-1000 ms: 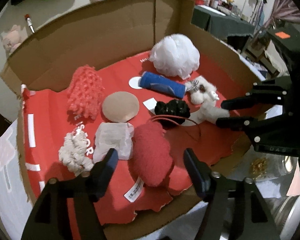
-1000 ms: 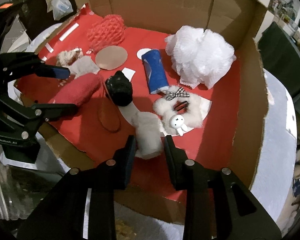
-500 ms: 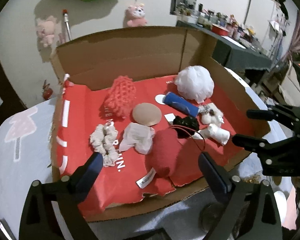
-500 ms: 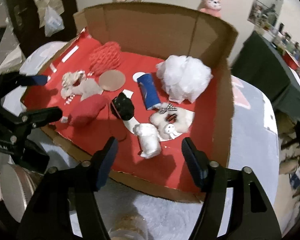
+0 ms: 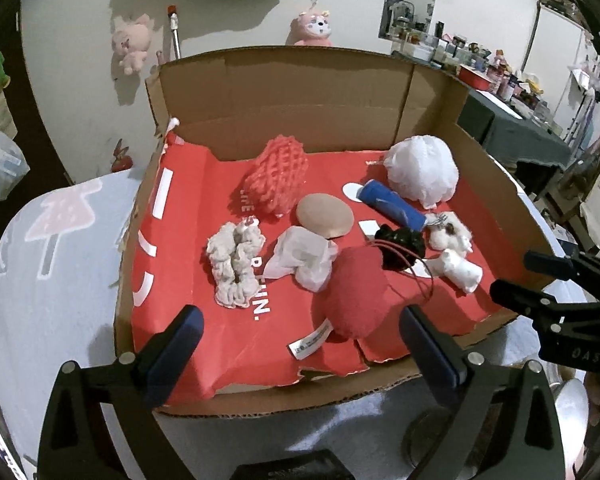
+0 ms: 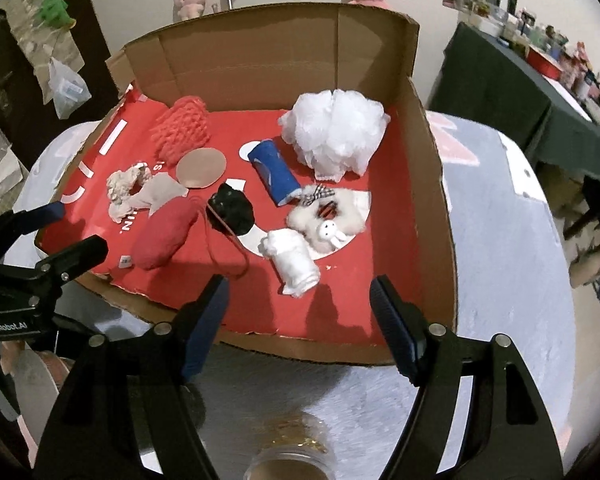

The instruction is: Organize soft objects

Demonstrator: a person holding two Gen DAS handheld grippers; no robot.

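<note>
Left gripper (image 5: 300,340) now spread wide and drawn back to the near edge of the cardboard box (image 5: 284,92), no longer straddling the red plush pouch (image 5: 356,292). Right gripper (image 6: 298,312) released from the white rolled cloth (image 6: 294,264), likewise withdrawn, empty. Cloth left lying beside the fluffy white scrunchie (image 6: 328,216).

one cardboard box (image 6: 432,184), ten soft objects (image 6: 336,136), two hand-held grippers (image 6: 300,320).
</note>
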